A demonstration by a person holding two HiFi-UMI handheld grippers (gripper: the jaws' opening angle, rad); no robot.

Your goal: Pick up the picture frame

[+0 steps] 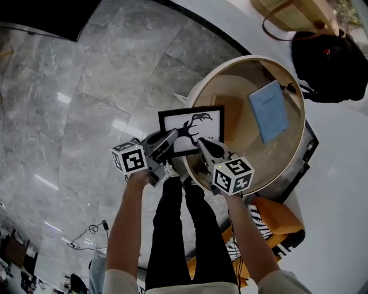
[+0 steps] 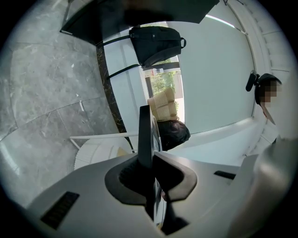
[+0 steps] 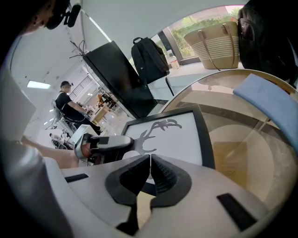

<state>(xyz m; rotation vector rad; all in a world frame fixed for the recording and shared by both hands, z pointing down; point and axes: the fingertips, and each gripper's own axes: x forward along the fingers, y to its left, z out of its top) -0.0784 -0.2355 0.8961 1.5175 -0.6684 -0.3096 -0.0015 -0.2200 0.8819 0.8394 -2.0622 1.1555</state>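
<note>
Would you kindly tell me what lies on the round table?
A blue booklet lies flat on the glass-topped round table. The picture frame, clamped by the left gripper, covers the near edge, so whatever lies beneath it is hidden.

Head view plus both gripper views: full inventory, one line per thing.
frame: 1, black, antler print, at table's left edge
table: 1, round, tan, glass top, right of centre
book: 1, blue, on table
basket: 1, tan woven, beyond table
bag: 1, black, beside basket
backpack: 1, black, by panel
panel: 1, black, far left
seat: 1, orange, below table's near side
floor: grey marble
person: 1, seated, background
left gripper: shut on frame's edge
right gripper: shut, empty, tips at frame's lower edge
</note>
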